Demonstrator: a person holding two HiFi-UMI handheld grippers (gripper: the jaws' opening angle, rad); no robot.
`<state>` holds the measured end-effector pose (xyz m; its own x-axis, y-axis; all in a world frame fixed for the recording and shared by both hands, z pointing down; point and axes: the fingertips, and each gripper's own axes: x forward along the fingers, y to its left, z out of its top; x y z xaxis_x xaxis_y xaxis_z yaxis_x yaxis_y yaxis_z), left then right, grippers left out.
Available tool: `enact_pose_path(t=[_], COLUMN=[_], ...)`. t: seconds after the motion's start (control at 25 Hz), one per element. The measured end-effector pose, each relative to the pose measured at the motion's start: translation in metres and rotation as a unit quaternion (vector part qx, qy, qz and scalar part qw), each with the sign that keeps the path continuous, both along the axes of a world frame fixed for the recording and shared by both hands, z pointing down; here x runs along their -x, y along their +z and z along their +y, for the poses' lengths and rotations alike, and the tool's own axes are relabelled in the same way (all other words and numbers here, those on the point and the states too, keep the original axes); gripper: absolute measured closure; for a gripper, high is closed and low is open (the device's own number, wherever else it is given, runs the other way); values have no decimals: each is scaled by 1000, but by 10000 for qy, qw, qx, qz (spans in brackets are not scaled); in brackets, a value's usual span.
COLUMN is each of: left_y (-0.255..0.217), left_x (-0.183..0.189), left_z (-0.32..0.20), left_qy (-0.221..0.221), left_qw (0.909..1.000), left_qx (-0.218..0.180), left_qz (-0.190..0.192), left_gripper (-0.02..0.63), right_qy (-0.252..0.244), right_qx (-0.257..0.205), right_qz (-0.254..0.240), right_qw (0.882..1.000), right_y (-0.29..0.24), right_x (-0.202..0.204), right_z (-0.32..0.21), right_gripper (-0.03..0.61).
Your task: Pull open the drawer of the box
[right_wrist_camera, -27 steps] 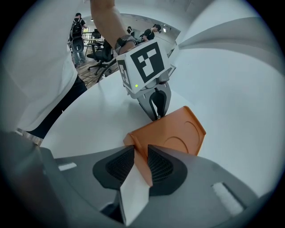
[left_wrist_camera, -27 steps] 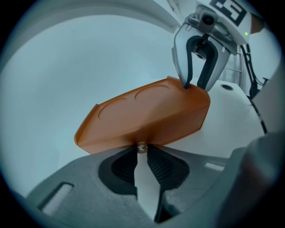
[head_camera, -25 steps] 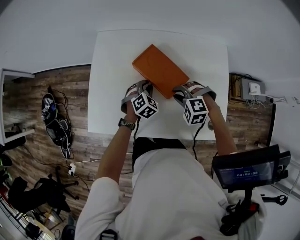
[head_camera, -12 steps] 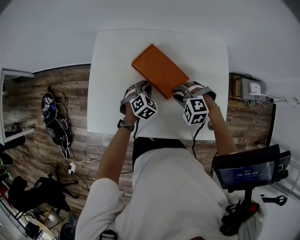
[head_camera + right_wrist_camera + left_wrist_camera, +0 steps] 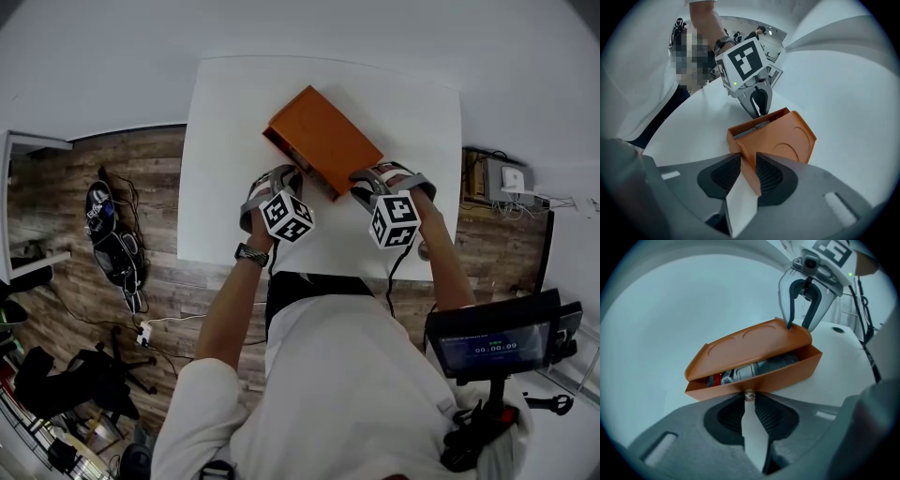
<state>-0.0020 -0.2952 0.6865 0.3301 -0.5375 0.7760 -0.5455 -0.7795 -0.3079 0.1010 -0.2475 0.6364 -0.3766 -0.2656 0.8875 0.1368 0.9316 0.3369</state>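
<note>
1. Head view: orange box lies slantwise on the white table, between my two tools. Left gripper sits at its near-left side and right gripper at its near-right corner.
2. Left gripper view: my jaws are drawn in to a narrow gap. The tips pinch the small round knob on the front of the drawer. Nothing else is in them.
3. Right gripper view: my jaws stand fairly wide and straddle a corner of the box. The pads look to be pressing on it, so I take this as a clamp that steadies the box.
4. Done so far: the drawer is out a little way. A gap shows under the box top, and small containers lie inside. I cannot tell what they are.
5. Left to do, as I judge it: most of the drawer sits inside the box. The knob needs a straight pull away from the box while the right side holds firm. The knob is small, so the pinch could slip off.
</note>
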Motion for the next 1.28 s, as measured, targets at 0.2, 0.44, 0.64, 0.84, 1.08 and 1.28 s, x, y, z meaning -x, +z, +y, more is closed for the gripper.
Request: enact_pose_path(t=[0.2, 0.44, 0.64, 0.84, 1.08, 1.28], left_y=[0, 2, 3, 4, 4, 3], left_x=[5, 9, 13, 19, 28, 37], left_z=[3, 6, 10, 13, 20, 25], left_qy=[-31, -75, -107, -137, -231, -371], left_qw=[10000, 10000, 9999, 9998, 9996, 9991], left_qx=[20, 44, 77, 91, 114, 168], left_qz=[-8, -17, -50, -90, -106, -102], left_gripper=[541, 541, 541, 541, 541, 541], right_qy=[42, 62, 77, 97, 77, 93], right_qx=[10, -21, -27, -27, -41, -63], right_qz=[24, 46, 53, 29, 7, -31], right_qw=[10000, 10000, 10000, 9999, 10000, 9999], right_y=[0, 2, 3, 4, 3, 1], right_x=[-2, -4, -4, -4, -3, -2], right_z=[-3, -6, -7, -9, -9, -10], right_gripper=[471, 469, 468, 466, 466, 464])
